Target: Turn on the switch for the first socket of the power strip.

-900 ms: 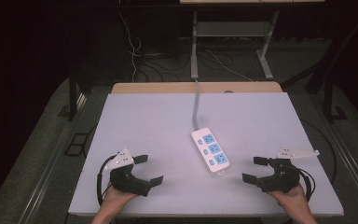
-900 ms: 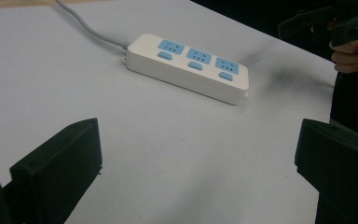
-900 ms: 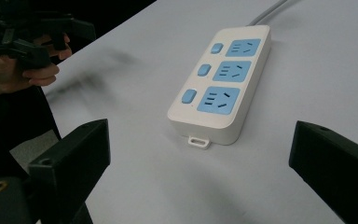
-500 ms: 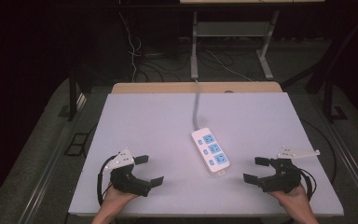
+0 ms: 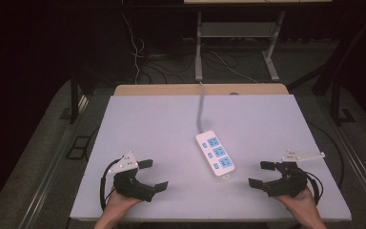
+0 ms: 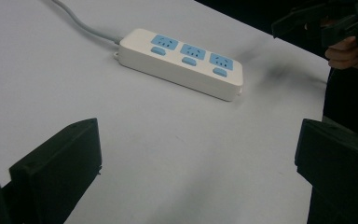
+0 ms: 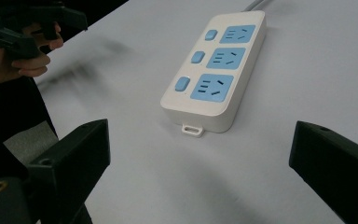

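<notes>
A white power strip (image 5: 215, 154) with three blue sockets and blue switches lies near the middle of the white table (image 5: 162, 124). Its grey cable (image 5: 201, 107) runs to the far edge. My left gripper (image 5: 153, 175) rests at the front left, open, with nothing between its jaws. At the front right my right gripper (image 5: 263, 174) is open and holds nothing. The strip (image 6: 182, 63) lies ahead of the left jaws, and the strip (image 7: 216, 70) sits just beyond the right jaws. Each gripper stands a hand's width from the strip.
A wooden strip (image 5: 200, 89) borders the table's far edge. Beyond it are metal stand legs (image 5: 199, 43) and loose cables (image 5: 138, 52) on the dark floor. The other hand's gripper (image 6: 328, 21) is at the top right in the left gripper view.
</notes>
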Tool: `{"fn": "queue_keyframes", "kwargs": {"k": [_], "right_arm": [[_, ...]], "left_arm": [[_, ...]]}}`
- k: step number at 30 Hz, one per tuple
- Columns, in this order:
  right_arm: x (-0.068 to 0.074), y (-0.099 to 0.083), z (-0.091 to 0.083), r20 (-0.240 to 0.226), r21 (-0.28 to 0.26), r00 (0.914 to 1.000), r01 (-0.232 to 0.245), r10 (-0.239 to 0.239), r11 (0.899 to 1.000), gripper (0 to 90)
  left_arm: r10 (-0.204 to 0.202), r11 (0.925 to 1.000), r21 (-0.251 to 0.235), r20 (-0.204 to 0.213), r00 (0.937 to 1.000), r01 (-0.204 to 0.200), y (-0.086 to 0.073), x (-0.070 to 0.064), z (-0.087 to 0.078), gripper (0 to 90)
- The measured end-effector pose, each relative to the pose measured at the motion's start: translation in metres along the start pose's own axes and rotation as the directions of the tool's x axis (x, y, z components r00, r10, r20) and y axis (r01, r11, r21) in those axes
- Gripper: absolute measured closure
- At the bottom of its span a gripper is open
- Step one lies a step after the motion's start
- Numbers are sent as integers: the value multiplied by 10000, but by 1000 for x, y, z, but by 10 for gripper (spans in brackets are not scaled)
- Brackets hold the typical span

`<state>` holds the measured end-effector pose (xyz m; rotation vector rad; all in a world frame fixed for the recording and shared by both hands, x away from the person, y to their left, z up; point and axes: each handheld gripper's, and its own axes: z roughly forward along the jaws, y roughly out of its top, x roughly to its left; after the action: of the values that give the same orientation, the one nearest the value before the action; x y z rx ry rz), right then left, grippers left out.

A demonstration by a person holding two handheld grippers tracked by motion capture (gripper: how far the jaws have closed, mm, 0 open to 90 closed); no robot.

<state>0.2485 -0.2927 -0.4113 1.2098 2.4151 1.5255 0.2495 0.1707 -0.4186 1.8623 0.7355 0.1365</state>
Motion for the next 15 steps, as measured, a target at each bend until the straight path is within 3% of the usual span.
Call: {"fn": "queue_keyframes", "kwargs": {"k": [15], "right_arm": [[4,17,1,-29,279,9998,210,-210,9994,47]], "left_arm": [[-38,10000,42,37,10000,38,-2,0,0,0]]}}
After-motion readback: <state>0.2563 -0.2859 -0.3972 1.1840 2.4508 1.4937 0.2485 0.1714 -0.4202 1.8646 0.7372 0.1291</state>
